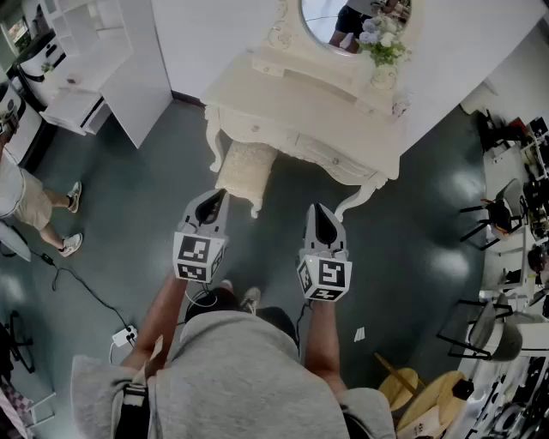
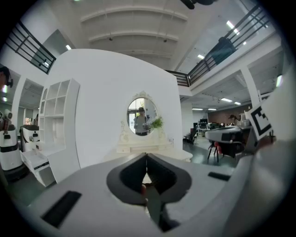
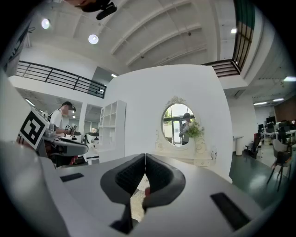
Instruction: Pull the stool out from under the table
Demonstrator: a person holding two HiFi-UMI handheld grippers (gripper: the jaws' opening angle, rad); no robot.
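Right now both sets of fingers are pressing fully together with nothing between them. The left gripper (image 1: 216,199) and the right gripper (image 1: 319,210) are hovering side by side, short of the furniture, probably because the person is only lining up on the target. The stool (image 1: 244,168) is sitting tucked part-way under the left end of the counter (image 1: 292,99), its cushioned seat showing just beyond the left gripper. The counter's carved left leg (image 1: 214,141) is standing close beside it, so a straight pull back toward the person is looking safest. A mirror (image 1: 352,21) and flowers (image 1: 383,43) are standing on top. A cable (image 1: 81,287) is trailing across the floor at the left, near 1 bystander (image 1: 30,201).
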